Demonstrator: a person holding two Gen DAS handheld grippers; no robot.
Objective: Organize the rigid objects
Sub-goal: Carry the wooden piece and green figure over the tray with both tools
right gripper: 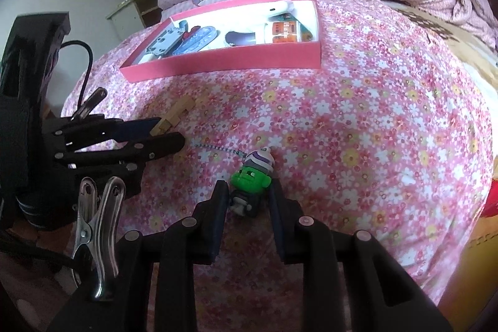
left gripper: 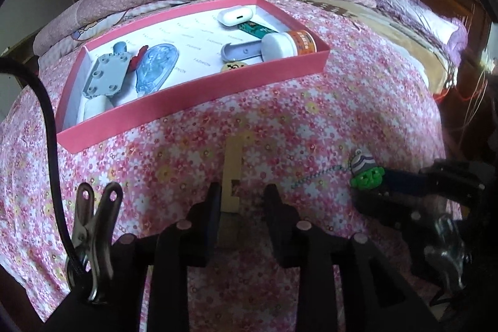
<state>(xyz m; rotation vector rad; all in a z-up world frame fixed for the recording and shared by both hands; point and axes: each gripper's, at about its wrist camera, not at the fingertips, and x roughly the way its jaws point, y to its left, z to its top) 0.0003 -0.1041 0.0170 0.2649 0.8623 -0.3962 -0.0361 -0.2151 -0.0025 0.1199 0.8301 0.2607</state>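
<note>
a pale wooden block (left gripper: 232, 173), notched on one side, lies flat on the flowered bedspread (left gripper: 280, 126) in front of the pink box (left gripper: 193, 89), its long side pointing toward the box. a small figure (right gripper: 253, 176) with a green face and a purple-and-white striped cap lies on its back farther from the box, its blue-and-white bead chain (right gripper: 214, 147) trailing toward the block. inside the box lie a white earbud case (left gripper: 235, 16), an orange-labelled jar (left gripper: 288, 44) on its side, a grey studded plate (left gripper: 105, 72) and a clear blue oval piece (left gripper: 157, 64).
</note>
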